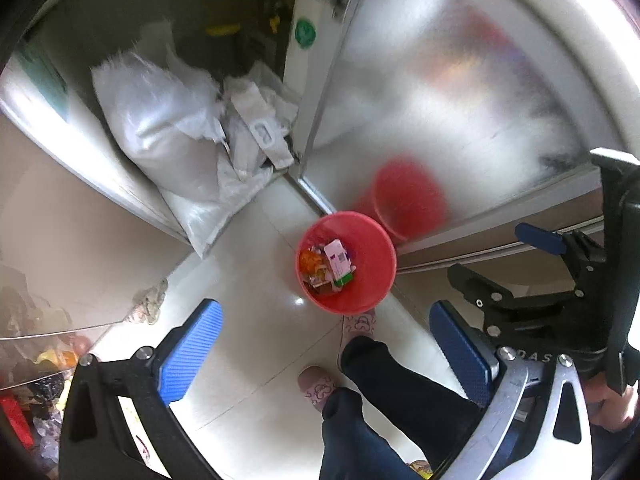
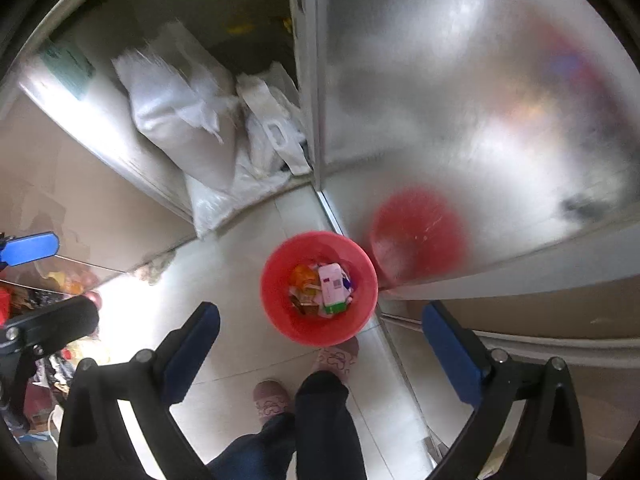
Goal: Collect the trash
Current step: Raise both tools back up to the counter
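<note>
Red bin (image 2: pixel 318 288) at frame centre on pale floor tile (image 2: pixel 224 280), hard against the frosted glass door (image 2: pixel 460 100) at its right; trash inside, a white carton with a barcode on top, print unreadable. Open tile lies left of it. Left gripper (image 1: pixel 324 354) and right gripper (image 2: pixel 320 350) both spread, nothing between. Slippered feet just below the bin. White sacks (image 2: pixel 180 120) upper left.

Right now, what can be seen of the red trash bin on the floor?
The red bin is a round, open-topped container that looks like smooth plastic, standing upright on the pale tiled floor next to a frosted glass door, which shows its blurred red reflection. Inside lie wrappers and small packets, with a white carton on top. A slippered foot sits right at its near edge; contact is unclear. Neither claw touches it.
</note>
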Demonstrator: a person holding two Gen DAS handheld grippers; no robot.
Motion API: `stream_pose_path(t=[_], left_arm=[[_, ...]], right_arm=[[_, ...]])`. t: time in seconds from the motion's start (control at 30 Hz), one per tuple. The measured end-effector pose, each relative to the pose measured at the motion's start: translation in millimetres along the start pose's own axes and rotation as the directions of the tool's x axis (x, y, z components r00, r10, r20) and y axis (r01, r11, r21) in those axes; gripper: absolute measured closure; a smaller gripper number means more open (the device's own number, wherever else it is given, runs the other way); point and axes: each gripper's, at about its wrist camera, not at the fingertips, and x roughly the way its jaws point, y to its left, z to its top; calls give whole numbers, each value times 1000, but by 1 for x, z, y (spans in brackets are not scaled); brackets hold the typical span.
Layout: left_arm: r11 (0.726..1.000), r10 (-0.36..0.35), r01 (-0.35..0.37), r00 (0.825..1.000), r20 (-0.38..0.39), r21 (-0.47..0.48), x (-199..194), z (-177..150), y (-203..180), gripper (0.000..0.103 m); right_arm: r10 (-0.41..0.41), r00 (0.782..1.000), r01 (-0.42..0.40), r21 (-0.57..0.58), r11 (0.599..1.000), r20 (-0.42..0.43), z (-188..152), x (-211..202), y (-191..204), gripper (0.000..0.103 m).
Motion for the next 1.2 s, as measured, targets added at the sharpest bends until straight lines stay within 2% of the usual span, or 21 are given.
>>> stream_pose_path(t=[0.33, 0.6, 0.87, 1.0, 1.03, 1.2], left_arm=[[999, 20, -24, 990, 143, 26, -156, 7, -26, 0], [999, -36, 28, 967, 251, 34, -245, 31, -50, 0], [997, -29, 1, 937, 349, 79, -303, 94, -74, 0], [997, -16, -14, 925, 380, 77, -311, 139, -80, 0], [998, 3, -28, 917, 398, 57, -311, 152, -81, 0], [997, 21, -50, 905, 426, 56, -316, 219, -93, 0]], right_arm=[[37, 987, -31, -40, 999, 154, 16, -161, 13, 1], [9, 957, -7, -10, 1000, 291, 42, -262, -1, 1], [-1, 926, 0, 4, 1000, 377, 84, -314, -24, 1], [-2, 912, 1, 2, 1000, 411, 117, -325, -45, 1], [-3, 909, 2, 2, 1000, 417, 126, -326, -50, 1], [10, 894, -12, 1, 1000, 448, 183, -323, -80, 1]])
